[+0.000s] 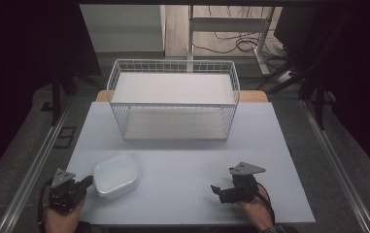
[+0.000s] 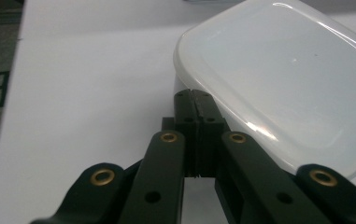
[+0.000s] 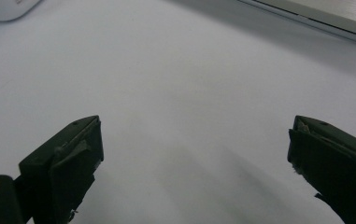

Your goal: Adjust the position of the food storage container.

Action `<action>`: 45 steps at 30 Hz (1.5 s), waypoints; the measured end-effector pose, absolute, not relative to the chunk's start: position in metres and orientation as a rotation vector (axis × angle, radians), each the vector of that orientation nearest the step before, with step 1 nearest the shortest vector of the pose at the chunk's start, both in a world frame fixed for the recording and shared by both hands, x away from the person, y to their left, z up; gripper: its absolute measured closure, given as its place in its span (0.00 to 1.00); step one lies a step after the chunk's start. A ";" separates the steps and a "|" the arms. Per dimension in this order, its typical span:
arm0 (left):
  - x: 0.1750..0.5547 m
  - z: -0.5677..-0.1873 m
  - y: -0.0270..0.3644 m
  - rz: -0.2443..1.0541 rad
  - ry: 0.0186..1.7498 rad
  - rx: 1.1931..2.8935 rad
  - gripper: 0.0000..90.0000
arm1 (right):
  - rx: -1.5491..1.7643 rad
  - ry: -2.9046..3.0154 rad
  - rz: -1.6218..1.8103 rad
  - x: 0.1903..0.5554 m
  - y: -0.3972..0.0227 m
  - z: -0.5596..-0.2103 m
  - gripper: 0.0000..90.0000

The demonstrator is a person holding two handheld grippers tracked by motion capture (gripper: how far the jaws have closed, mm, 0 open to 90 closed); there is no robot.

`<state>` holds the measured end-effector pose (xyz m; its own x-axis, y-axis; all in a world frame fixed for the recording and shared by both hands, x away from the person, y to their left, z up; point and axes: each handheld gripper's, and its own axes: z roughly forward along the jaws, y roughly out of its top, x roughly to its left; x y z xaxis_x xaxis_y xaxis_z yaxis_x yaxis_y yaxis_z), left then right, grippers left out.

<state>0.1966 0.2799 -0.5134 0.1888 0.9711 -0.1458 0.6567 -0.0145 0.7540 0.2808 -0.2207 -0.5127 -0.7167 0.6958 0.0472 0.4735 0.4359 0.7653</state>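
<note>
Lidded white container (image 1: 116, 175) is sitting on the table (image 1: 182, 194) near its front-left corner, just beside the left gripper (image 1: 86, 182). In the left gripper view, that gripper's fingers (image 2: 195, 105) are pressing flat against each other with nothing between them — their tips lying at, perhaps touching, the container's near rim, though contact cannot be confirmed. The right gripper (image 1: 216, 190) is resting well apart on the table's right side, its fingers (image 3: 75, 154) standing wide over bare surface. Judging from this layout, the left hand (image 1: 58, 218) is parking beside the container before a grasp, while the right is waiting clear. The container is lying flat, lid up; being nearly square with rounded corners, it has only a slight long axis, which is running diagonally from front-left toward back-right. Beyond it, a white wire basket (image 1: 173, 99) is standing at the table's far edge — a likely destination.
</note>
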 end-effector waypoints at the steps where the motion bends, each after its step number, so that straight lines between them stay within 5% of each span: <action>1: 0.199 -0.514 0.277 0.544 1.529 1.755 1.00 | 1.011 2.417 1.156 0.281 -0.221 -0.513 0.04; 45: 0.276 -0.522 0.128 0.421 1.099 1.991 1.00 | 1.002 2.426 1.147 0.282 -0.220 -0.514 0.04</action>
